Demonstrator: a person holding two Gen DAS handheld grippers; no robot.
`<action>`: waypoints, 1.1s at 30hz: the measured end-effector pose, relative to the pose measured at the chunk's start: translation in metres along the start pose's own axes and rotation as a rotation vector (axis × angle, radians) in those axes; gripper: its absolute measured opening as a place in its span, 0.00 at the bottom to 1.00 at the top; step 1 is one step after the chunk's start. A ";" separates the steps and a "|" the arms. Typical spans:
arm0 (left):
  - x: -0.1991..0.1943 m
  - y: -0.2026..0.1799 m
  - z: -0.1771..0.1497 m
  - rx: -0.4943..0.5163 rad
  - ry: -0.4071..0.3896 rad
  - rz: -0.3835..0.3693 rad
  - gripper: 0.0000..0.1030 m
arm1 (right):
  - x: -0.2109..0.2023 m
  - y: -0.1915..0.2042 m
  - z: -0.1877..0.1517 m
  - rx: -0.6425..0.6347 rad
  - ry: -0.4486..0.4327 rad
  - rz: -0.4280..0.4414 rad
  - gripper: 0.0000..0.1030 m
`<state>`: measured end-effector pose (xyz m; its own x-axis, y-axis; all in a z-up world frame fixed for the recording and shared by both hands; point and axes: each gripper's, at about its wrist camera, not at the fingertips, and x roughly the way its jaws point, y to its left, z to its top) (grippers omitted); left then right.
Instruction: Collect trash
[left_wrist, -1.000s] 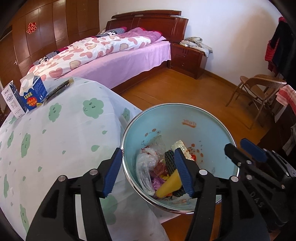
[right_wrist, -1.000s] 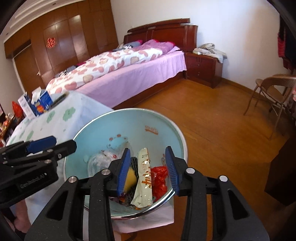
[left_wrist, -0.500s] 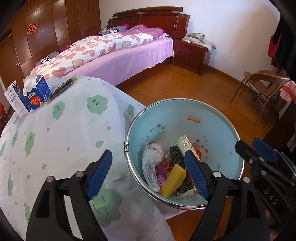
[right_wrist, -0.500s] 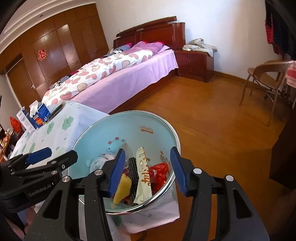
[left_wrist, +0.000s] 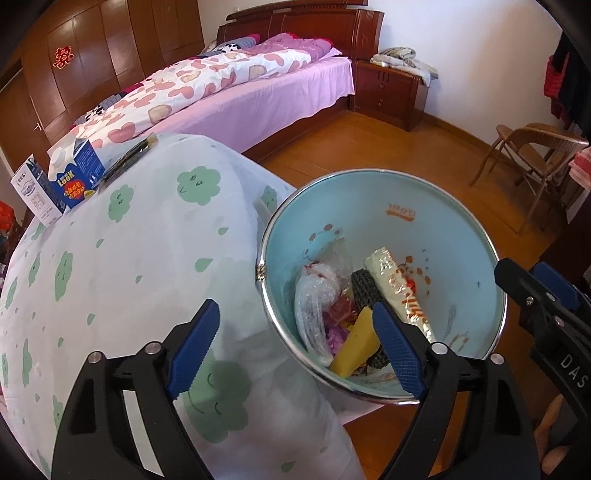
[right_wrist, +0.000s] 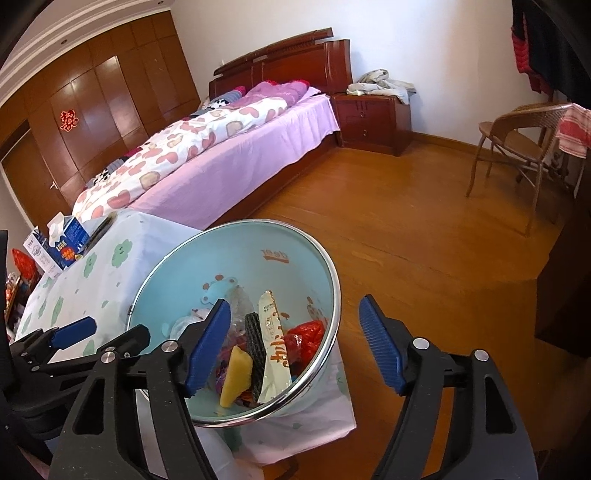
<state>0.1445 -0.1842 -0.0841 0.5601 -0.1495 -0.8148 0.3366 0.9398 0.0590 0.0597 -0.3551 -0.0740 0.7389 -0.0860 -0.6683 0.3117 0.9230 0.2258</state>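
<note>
Bin (left_wrist: 384, 229) sits just below my right gripper (right_wrist: 295, 347); left gripper (left_wrist: 295, 347) straddles its rim; both jaws wide, empty.

The left gripper (left_wrist: 295, 347) pointed forward and down with its jaws spread wide and nothing between the blue pads (left_wrist: 192, 347). The right gripper (right_wrist: 295, 347) was posed the same way, its jaws also wide apart and holding nothing. The two sat close side by side, each showing at the edge of the other's view: the right at the far right edge, the left at the lower left edge.
</note>
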 end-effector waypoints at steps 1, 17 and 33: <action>0.000 0.001 -0.001 0.000 0.003 0.000 0.83 | 0.000 0.000 0.000 0.003 0.005 -0.004 0.74; -0.021 0.016 -0.032 0.017 0.009 0.021 0.86 | -0.011 0.002 -0.020 0.006 0.056 -0.004 0.81; -0.073 0.033 -0.060 -0.010 -0.058 0.001 0.90 | -0.062 0.036 -0.039 -0.052 0.019 0.027 0.81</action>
<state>0.0700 -0.1236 -0.0572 0.6032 -0.1657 -0.7802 0.3287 0.9429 0.0539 0.0017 -0.3021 -0.0517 0.7353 -0.0538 -0.6756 0.2598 0.9431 0.2076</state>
